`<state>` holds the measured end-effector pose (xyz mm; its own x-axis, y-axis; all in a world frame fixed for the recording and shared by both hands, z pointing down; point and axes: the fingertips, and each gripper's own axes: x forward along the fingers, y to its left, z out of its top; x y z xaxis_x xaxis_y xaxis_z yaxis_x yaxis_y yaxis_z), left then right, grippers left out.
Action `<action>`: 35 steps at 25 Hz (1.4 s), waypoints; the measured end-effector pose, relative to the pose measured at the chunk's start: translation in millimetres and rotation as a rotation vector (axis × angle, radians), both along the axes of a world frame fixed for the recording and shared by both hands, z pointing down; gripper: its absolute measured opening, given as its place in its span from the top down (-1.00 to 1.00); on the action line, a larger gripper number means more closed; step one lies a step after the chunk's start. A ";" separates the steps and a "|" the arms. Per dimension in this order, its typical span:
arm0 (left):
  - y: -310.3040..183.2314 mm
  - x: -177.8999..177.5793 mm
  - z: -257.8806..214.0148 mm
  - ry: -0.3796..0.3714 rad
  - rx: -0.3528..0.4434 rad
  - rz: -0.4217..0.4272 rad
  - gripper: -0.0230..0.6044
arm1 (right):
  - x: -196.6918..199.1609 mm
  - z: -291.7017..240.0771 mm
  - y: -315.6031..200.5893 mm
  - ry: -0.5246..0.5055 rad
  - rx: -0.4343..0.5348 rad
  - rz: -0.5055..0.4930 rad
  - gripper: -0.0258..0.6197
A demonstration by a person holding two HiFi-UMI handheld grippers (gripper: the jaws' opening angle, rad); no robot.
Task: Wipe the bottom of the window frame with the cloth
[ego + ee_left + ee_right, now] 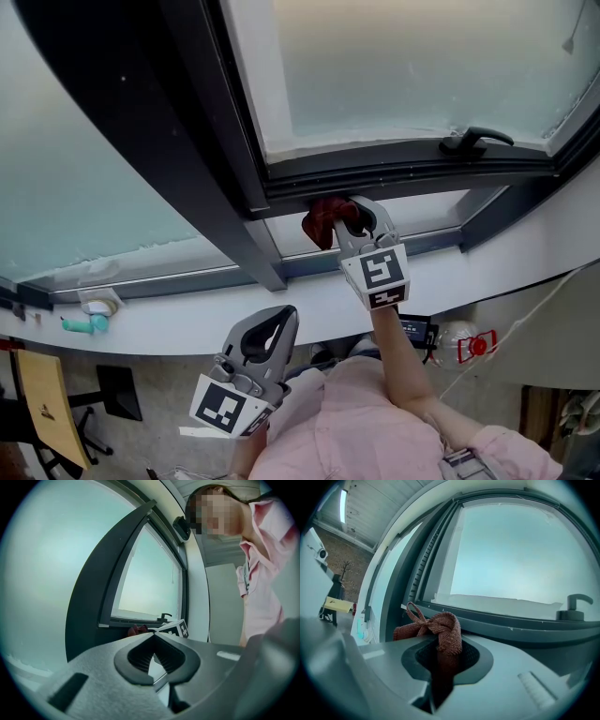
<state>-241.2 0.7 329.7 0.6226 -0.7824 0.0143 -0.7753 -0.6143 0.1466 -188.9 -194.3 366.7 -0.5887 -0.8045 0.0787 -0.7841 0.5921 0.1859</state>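
- Facing a tall window in a room with a ribbed ceiling and a brick wall off to one side; looking out on nothing but pale, hazy glass.
- Carrying the left tool (274, 326) low, nearest the body beside the pink sleeve and well apart from the window; pressing its jaws together on nothing, as the left gripper view is showing.
- Reaching over the white sill (169, 328) with the right tool (356, 214), raised at arm's length.
- Clamping the red-brown cloth (321, 221) between that tool's jaws, with a knotted bunch spilling out ahead of the tips and to the left.
- Holding that bunch against, or just beside, the bottom rail of the dark window frame (403, 174), near its left corner; not managing to tell from these views whether fabric is truly touching the rail.
- Judging the step as the start of the wipe, or a pass at its left end, with most of the rail lying to the right.
- Calling next for pressing the cloth firmly onto the rail and dragging it rightward toward the black handle (476, 141), tilting the tool so fabric, not jaw tips, is rubbing the frame.
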 end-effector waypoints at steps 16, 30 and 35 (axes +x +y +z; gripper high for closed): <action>-0.2 8.2 -2.0 0.000 0.007 0.003 0.93 | 40.4 4.5 -9.2 -0.043 -0.038 0.084 0.75; 8.2 -5.4 -3.2 0.005 0.015 -0.014 0.93 | 76.6 2.5 -17.9 -0.077 -0.047 0.207 0.75; 10.8 -12.6 -4.2 0.007 0.019 -0.028 0.93 | 89.4 2.1 -20.3 -0.079 -0.045 0.247 0.75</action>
